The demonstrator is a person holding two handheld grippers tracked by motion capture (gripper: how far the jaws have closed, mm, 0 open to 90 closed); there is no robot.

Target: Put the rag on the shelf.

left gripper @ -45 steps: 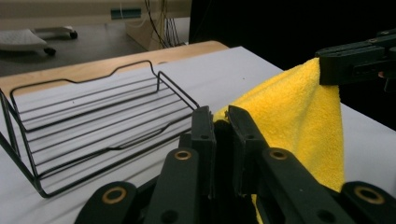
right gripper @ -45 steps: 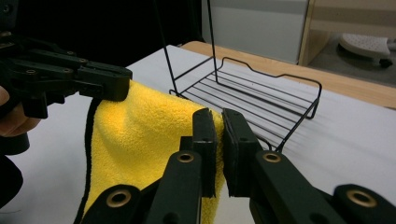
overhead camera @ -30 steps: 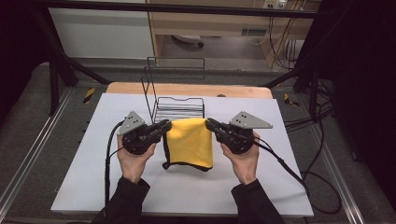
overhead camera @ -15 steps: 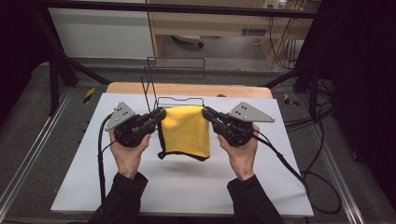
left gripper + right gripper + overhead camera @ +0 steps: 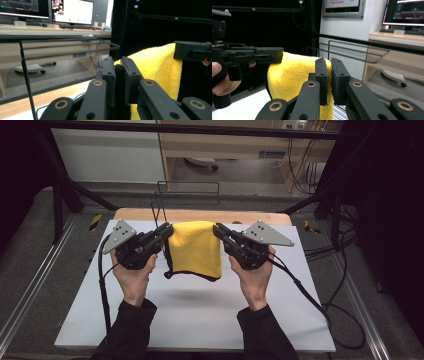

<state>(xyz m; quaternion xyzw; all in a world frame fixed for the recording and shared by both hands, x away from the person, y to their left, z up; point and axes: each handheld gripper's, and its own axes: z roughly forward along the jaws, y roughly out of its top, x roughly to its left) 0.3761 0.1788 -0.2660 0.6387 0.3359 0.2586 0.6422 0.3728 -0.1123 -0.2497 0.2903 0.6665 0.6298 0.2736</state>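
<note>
A yellow cloth [image 5: 194, 249] with a dark hem hangs folded in the air above the white table top [image 5: 200, 315], stretched between both grippers. My left gripper [image 5: 168, 229] is shut on its left top corner; the cloth [image 5: 152, 67] runs off to the right from between the jaws of the left gripper [image 5: 119, 65]. My right gripper [image 5: 218, 230] is shut on the right top corner, with the cloth [image 5: 292, 75] hanging to the left of the right gripper [image 5: 329, 65]. The cloth's lower edge hangs free, with its shadow on the table below.
A black wire rack [image 5: 186, 195] stands just behind the cloth at the table's far edge; its bars [image 5: 62, 46] lie close ahead of both grippers. Cables trail from each gripper over the table. Dark frame posts flank the table.
Both hands have risen together and lifted the cloth clear of the table; it now hangs higher and nearer the rack.
</note>
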